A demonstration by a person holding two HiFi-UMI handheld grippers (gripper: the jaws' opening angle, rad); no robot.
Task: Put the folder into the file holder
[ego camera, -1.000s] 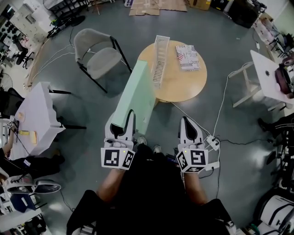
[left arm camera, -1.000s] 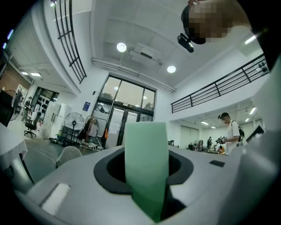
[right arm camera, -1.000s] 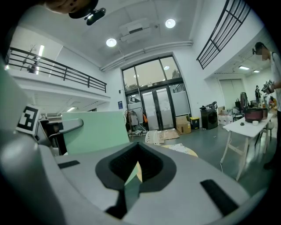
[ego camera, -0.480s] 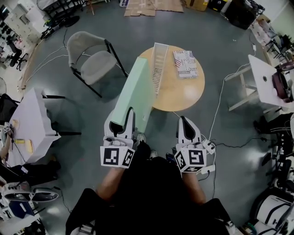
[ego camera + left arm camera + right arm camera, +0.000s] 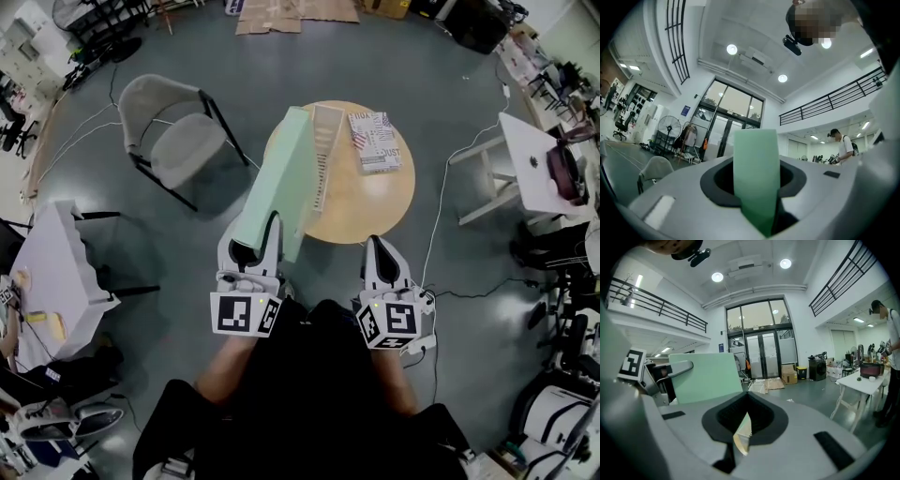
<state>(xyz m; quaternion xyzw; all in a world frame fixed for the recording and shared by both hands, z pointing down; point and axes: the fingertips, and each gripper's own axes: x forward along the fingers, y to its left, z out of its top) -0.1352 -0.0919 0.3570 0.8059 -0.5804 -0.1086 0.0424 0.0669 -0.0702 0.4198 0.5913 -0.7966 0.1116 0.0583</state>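
My left gripper (image 5: 253,246) is shut on the near end of a pale green folder (image 5: 279,178), which stands on edge and slants up and away. The folder's far end reaches over the round wooden table (image 5: 375,202), just left of the white mesh file holder (image 5: 324,150). In the left gripper view the folder (image 5: 756,178) fills the gap between the jaws. My right gripper (image 5: 378,251) hangs in front of the table's near edge, shut with nothing in it. In the right gripper view only a thin slit (image 5: 740,437) shows between the jaws, and the folder (image 5: 705,376) stands to the left.
A magazine (image 5: 373,141) lies on the table right of the file holder. A grey chair (image 5: 173,131) stands to the left. White tables stand at far left (image 5: 56,253) and right (image 5: 534,159). Cables and a power strip (image 5: 427,300) lie on the floor by my right side.
Both grippers have moved forward toward the round table. The folder's far end has gone from short of the table's edge to over the tabletop beside the file holder.
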